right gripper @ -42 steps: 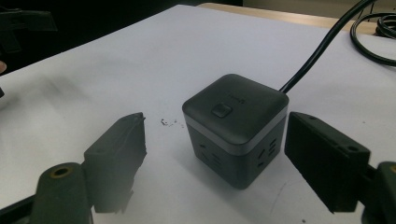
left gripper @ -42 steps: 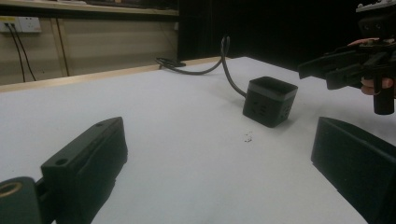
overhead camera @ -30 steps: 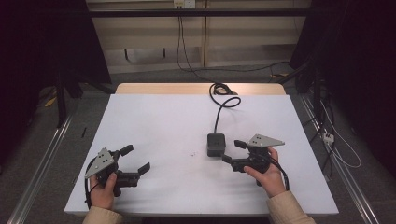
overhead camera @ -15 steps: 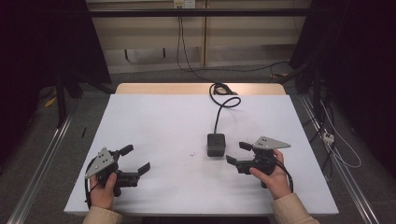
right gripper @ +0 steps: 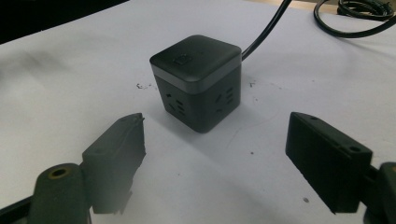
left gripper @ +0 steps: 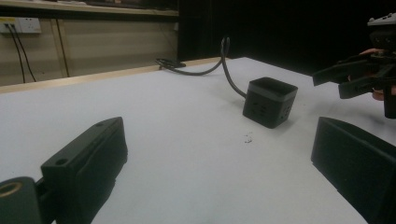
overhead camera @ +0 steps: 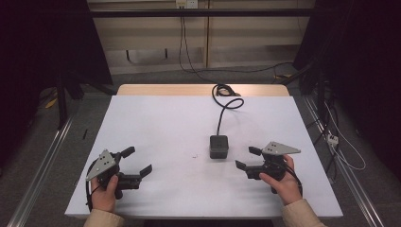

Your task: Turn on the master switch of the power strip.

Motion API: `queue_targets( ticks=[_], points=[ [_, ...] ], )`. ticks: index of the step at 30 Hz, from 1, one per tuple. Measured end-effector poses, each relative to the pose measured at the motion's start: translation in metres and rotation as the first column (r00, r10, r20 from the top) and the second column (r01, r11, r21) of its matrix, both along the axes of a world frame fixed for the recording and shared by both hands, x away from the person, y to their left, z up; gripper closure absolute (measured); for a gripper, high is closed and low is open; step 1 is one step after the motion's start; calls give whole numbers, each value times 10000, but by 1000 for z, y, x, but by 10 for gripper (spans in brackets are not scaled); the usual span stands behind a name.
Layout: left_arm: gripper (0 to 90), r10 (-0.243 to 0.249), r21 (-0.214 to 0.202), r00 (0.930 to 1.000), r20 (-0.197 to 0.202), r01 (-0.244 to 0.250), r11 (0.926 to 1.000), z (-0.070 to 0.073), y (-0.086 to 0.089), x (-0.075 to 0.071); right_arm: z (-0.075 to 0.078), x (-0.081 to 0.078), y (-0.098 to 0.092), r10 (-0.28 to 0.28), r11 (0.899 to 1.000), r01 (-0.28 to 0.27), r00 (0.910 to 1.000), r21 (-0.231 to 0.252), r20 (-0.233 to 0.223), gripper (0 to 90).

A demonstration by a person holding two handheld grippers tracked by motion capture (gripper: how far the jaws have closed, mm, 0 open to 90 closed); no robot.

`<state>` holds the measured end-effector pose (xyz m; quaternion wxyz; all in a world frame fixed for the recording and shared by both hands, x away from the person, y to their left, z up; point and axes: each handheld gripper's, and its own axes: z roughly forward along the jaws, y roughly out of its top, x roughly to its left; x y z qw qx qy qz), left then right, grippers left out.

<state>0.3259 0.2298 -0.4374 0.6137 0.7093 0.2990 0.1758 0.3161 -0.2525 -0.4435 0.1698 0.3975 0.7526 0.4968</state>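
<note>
— From above?
— My left gripper [overhead camera: 137,163] and right gripper [overhead camera: 248,158] rest released; the black socket cube [overhead camera: 219,146] sits on the white table [overhead camera: 161,123] near the right one.
— Left gripper view?
— Cube well ahead.
— Right gripper view?
— Cube just beyond my spread jaws.

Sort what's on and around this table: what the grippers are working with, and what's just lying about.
Likely in play:
cube socket, which the right gripper faces, open
its cable
left gripper, open, farther off

Just lying about:
small speck on the table
wall outlet
floor cables
</note>
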Motion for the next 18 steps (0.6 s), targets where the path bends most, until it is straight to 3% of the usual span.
queue_targets(
  ticks=[18],
  points=[
    [32,32,102,10000,12,-32,9999,0,-1,1,-8,-16,-20,-150,9998,152,9998,-89,157,198]
  ],
)
